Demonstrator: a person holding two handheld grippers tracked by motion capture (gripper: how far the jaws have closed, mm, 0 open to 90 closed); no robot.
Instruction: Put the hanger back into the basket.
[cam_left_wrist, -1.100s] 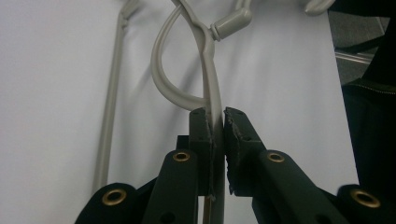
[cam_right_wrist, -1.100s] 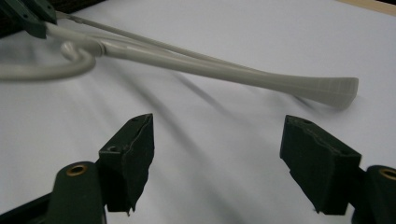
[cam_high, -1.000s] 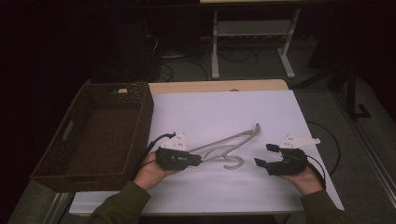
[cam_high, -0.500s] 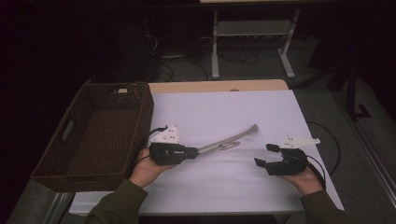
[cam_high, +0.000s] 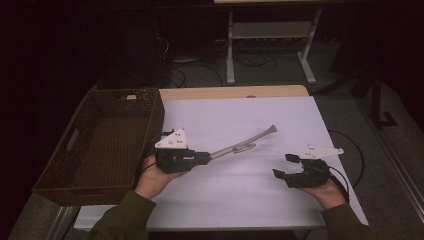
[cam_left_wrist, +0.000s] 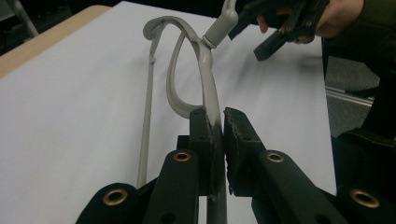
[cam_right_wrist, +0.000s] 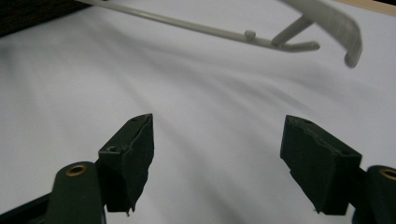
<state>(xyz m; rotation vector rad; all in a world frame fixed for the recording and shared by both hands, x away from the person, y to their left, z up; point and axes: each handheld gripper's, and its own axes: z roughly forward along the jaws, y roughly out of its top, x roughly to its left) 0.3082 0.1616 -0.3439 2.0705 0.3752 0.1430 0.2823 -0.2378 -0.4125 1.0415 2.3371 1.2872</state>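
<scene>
Since a second ago the pale grey plastic clothes hanger (cam_high: 243, 146) has turned from lying flat, with its hook toward the person, to standing edge-on in the left claw (cam_high: 205, 156), and that claw has shifted a little toward the basket side. The right claw (cam_high: 282, 166) sits about where it was.

The left claw's jaws are pressed together on one arm of the hanger; in the left gripper view the grey arm (cam_left_wrist: 211, 100) runs up from between the two black pads, and the hook (cam_left_wrist: 224, 18) curves away at the top. From the high view the hanger sticks out from the claw toward the far right, over the white sheet covering the counter (cam_high: 250, 115); whether its far end touches the sheet cannot be told.

The right claw (cam_right_wrist: 217, 163) has its jaws wide apart with nothing between them, over the white sheet near the right front of the counter, well apart from the hanger (cam_right_wrist: 243, 32).

A dark brown woven wicker basket (cam_high: 65, 180) stands at the counter's left edge, just beside the left hand (cam_high: 152, 179).
</scene>
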